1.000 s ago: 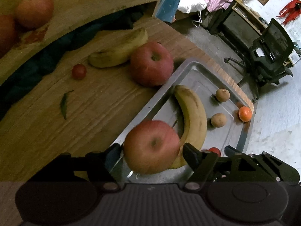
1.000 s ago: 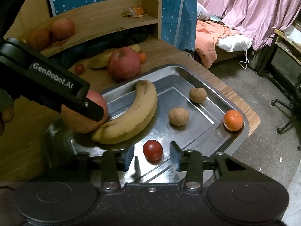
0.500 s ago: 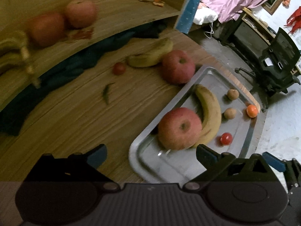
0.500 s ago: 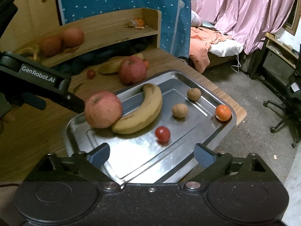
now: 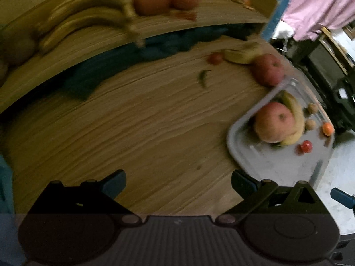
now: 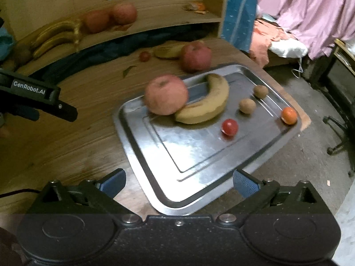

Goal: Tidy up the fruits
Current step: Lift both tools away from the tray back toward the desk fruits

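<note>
My wooden table (image 6: 66, 137) fills the lower left of the right wrist view, with a wooden shelf (image 6: 155, 4) along the top. Behind the shelf hangs a blue dotted cloth (image 6: 237, 11). At upper right a pink curtain (image 6: 310, 11) drapes over a bed with a white pillow (image 6: 288, 47). Grey concrete floor (image 6: 306, 102) runs down the right side, a black office chair (image 6: 341, 119) at the edge. The light is dim.
</note>
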Demonstrator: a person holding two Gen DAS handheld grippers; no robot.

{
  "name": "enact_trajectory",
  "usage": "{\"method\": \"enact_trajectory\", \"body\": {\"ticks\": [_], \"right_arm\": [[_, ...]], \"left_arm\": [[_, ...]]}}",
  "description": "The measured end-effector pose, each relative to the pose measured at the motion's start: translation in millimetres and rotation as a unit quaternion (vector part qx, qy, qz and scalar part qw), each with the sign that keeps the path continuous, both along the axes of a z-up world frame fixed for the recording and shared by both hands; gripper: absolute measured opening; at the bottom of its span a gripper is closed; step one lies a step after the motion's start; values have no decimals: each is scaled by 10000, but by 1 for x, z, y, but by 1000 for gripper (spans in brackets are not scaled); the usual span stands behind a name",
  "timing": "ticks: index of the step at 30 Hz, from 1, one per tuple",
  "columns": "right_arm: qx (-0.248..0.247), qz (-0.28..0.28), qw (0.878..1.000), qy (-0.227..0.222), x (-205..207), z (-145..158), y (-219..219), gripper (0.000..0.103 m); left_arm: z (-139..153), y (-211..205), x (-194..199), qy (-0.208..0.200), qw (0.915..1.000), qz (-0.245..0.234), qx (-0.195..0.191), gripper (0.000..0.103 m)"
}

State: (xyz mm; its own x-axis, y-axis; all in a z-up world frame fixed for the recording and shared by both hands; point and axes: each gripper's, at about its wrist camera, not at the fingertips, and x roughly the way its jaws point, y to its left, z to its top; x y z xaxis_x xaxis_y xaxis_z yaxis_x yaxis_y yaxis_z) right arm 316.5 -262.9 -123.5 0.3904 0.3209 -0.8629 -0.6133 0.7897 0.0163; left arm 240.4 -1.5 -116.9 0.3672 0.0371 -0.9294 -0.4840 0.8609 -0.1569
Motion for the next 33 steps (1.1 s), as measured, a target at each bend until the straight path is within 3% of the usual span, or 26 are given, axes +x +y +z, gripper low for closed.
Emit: {"method": "enact_trajectory", "body": {"ticks": [8,16,33], "right_arm": [[-37,593,9982,-62,-2,7,26,102],[-71,1055,9942,-171,6,13,47,102],[190,1256,9906,-509,54,13,51,102]], "left_arm": [[-1,33,-27,60,9963,848,81,103],[-1,50,-36,72,9918,1277,54,103],[-14,48,12,254,9895,1420,-90,103]]}}
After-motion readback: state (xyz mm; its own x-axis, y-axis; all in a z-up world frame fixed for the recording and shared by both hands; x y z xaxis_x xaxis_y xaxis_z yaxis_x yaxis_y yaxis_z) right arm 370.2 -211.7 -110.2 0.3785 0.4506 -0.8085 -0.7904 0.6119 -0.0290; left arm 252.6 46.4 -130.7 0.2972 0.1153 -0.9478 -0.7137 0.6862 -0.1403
